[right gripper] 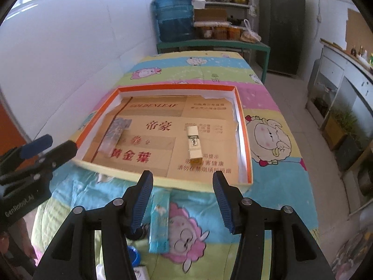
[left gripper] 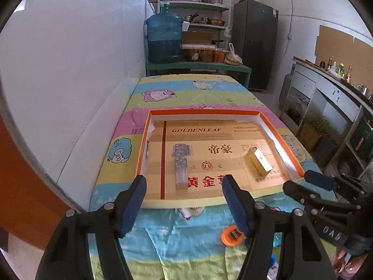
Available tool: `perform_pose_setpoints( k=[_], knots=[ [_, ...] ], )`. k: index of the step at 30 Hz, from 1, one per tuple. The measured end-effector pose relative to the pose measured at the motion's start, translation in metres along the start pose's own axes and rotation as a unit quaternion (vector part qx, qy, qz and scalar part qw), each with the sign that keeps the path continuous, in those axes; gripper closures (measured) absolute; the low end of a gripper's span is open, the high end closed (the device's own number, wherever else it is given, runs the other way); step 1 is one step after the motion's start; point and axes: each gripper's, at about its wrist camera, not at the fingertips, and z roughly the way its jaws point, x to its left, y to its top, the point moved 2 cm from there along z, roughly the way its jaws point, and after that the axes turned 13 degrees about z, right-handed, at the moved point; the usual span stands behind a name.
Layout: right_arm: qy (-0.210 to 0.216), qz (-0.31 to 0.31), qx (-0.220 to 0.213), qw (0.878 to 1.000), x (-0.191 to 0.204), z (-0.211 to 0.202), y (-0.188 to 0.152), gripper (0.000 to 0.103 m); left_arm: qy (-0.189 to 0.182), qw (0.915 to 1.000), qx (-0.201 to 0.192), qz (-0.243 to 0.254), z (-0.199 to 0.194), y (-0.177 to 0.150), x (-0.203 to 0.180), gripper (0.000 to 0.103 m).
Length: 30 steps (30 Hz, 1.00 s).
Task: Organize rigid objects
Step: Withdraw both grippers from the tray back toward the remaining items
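An orange-rimmed shallow box (left gripper: 283,140) (right gripper: 247,140) lined with printed cardboard lies on the table. Inside it lie a long patterned stick-shaped case (left gripper: 180,165) (right gripper: 115,133) on the left and a gold lighter-like box (left gripper: 258,161) (right gripper: 194,143) on the right. My left gripper (left gripper: 184,200) is open and empty, just before the box's near rim. My right gripper (right gripper: 183,198) (left gripper: 303,182) is open and empty, above a light-blue flat pack (right gripper: 159,221) on the cloth. A small orange object (left gripper: 232,234) lies near the left gripper's right finger. The left gripper also shows in the right wrist view (right gripper: 49,147).
The table has a cartoon-sheep cloth (left gripper: 186,88). A white wall (left gripper: 70,81) runs along the left. A blue water jug (left gripper: 164,38), shelves (left gripper: 198,4) and a dark fridge (left gripper: 256,39) stand behind. A counter (left gripper: 331,88) runs along the right. A blue cap (right gripper: 134,255) lies near the front.
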Motion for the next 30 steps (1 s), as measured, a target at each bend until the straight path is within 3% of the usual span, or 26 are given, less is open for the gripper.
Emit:
perform_pose_setpoints(
  k=[15,30],
  knots=[
    [0.005,0.001,0.002,1.000,-0.002,-0.032,-0.032,0.048,0.010,0.9999,-0.004,0.001,-0.039,-0.016,-0.014,0.039],
    [-0.012,0.003,0.003,1.000,-0.003,-0.046,-0.051,0.048,-0.011,0.9999,-0.001,-0.009,-0.054,-0.044,-0.022,0.039]
  ],
)
